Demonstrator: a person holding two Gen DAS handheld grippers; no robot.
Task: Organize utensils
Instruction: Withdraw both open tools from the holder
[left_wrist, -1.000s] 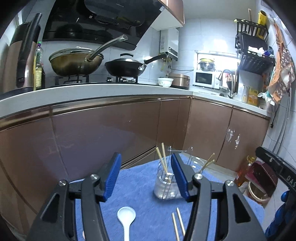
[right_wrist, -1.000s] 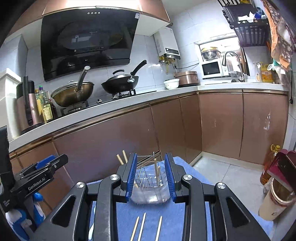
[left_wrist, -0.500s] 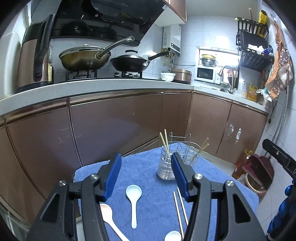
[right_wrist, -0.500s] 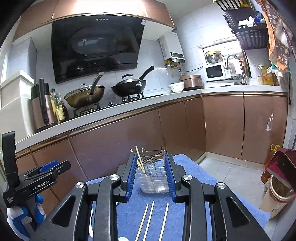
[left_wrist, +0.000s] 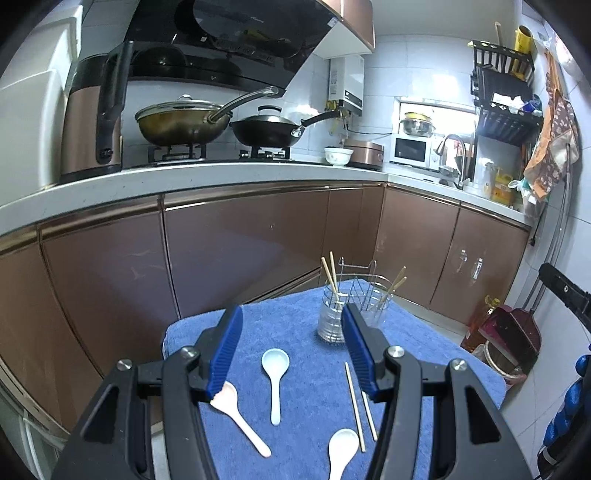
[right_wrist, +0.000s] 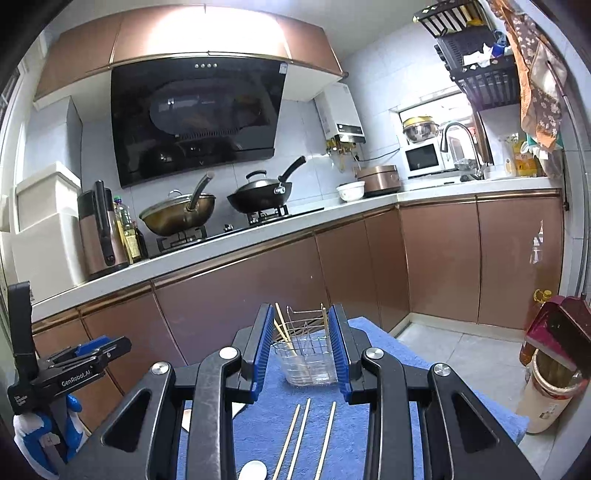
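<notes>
We are holding both grippers above a table covered in a blue towel, and both views are taking in more of it than a second ago: the cameras have pulled back from the utensil holder, which is looking smaller and farther off now. In the left wrist view, one spoon was showing earlier; now we are seeing a pale blue spoon, a pinkish spoon near the left pad, and a white spoon at the bottom, plus two loose chopsticks lying beside the right pad. The left gripper is standing open with nothing between its blue pads.

The right gripper is also holding nothing; its jaws are standing partly apart, unchanged, framing the holder beyond them without touching it. Three chopsticks are lying on the towel below it, showing longer than before. The holder is sitting at the towel's far edge, with chopsticks standing in it, leaning outward.
</notes>
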